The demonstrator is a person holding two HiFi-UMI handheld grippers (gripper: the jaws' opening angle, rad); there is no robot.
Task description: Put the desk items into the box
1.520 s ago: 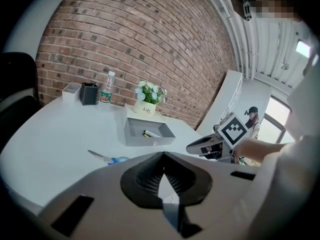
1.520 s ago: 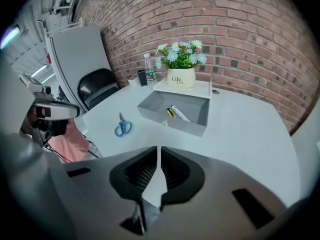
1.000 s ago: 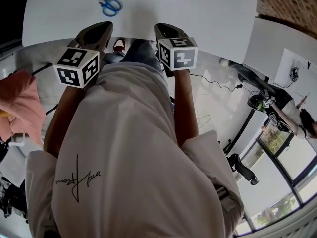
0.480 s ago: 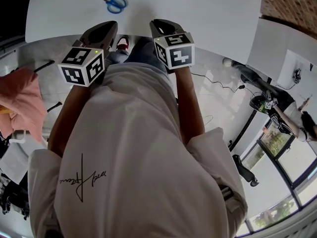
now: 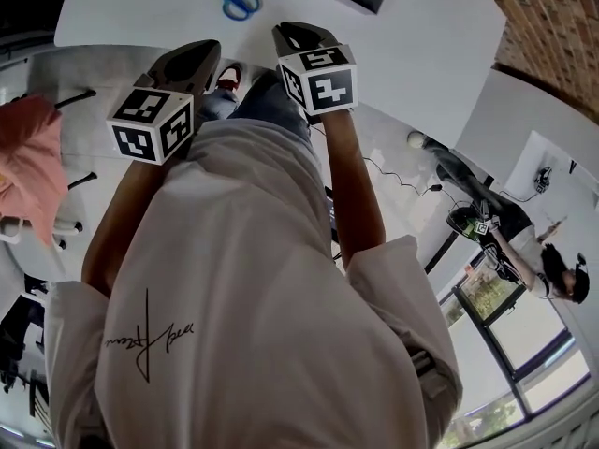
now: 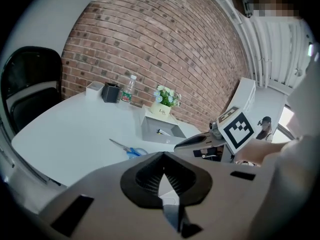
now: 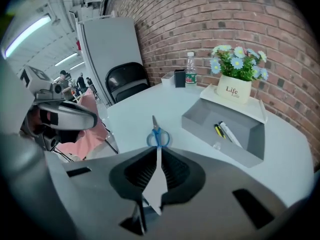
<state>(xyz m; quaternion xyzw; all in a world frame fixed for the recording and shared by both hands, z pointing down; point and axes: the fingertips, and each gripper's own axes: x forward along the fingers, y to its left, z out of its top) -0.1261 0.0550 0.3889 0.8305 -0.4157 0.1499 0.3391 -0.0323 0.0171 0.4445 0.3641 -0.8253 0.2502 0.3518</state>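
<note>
My left gripper (image 6: pixel 162 155) was pressed together on nothing and held at the near edge of the white table (image 6: pixel 75 134). Far off on the left of the tabletop, a small white tub (image 6: pixel 93 88), a black pen pot (image 6: pixel 110 92) and a water bottle (image 6: pixel 127 89) stood in a row near the brick wall. I could not tell what they held.

The blue-handled scissors (image 7: pixel 158 134) lay flat on the bare table, straight ahead of my right gripper (image 7: pixel 158 150). Its jaws were likewise closed and empty.

To the right of the scissors, and well apart from them, sat the open grey box (image 7: pixel 254 140). A yellow-and-black pen (image 7: pixel 219 130) and a white pen (image 7: pixel 230 133) lay side by side on its floor. Just behind the box, a pot of flowers (image 7: pixel 234 90) stood on a white tray (image 7: pixel 257 109).

The surface between the near edge and the box was open, with only the scissors on it.
</note>
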